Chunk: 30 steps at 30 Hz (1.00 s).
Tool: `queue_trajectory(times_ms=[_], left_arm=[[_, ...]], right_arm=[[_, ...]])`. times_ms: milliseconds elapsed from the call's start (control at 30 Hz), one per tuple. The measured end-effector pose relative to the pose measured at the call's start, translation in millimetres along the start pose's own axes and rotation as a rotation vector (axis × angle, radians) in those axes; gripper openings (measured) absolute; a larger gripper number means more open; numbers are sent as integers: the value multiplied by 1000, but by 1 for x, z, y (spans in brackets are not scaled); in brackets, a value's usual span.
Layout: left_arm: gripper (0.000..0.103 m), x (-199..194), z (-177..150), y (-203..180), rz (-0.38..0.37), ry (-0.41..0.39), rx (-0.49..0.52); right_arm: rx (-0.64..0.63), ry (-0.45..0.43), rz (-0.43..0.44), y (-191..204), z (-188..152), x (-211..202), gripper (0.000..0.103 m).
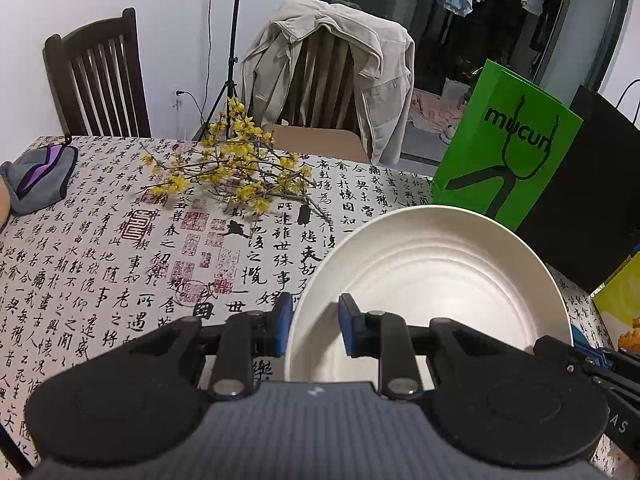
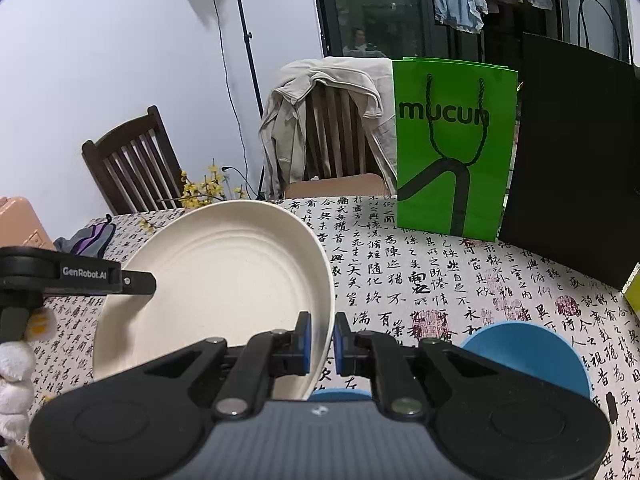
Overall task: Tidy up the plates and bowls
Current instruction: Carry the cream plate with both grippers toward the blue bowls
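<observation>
A white ridged plate (image 1: pixel 432 276) hangs tilted above the table, held from both sides. My left gripper (image 1: pixel 316 320) is shut on its left rim, one blue pad under the edge and one inside the dish. In the right wrist view my right gripper (image 2: pixel 320 336) is shut on the right rim of the same plate (image 2: pixel 224 280). The left gripper (image 2: pixel 150 282) shows there at the plate's far side, held by a white-gloved hand (image 2: pixel 16 376). A blue bowl (image 2: pixel 528 354) sits on the table to the right, below the plate. Another blue piece (image 2: pixel 340 394) shows under the plate; its kind is unclear.
A green paper bag (image 2: pixel 452 140) and a black bag (image 2: pixel 572 160) stand at the back right of the calligraphy tablecloth (image 1: pixel 100 280). A yellow flower branch (image 1: pixel 240 168) and a grey-purple pouch (image 1: pixel 36 180) lie at the far left. Two chairs stand behind the table, one draped with a jacket (image 1: pixel 332 72).
</observation>
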<state>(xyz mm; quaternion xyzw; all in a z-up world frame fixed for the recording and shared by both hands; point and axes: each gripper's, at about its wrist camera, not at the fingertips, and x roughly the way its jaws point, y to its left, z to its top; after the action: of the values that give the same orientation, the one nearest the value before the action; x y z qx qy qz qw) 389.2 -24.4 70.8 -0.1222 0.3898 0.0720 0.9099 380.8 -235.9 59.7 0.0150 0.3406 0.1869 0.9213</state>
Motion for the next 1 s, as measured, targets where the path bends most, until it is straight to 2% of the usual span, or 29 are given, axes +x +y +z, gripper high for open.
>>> queue_trajectory(times_ms=[1000], left_arm=[[25, -39, -32, 17, 2, -33, 2]], right_arm=[[4, -22, 15, 21, -29, -33, 11]])
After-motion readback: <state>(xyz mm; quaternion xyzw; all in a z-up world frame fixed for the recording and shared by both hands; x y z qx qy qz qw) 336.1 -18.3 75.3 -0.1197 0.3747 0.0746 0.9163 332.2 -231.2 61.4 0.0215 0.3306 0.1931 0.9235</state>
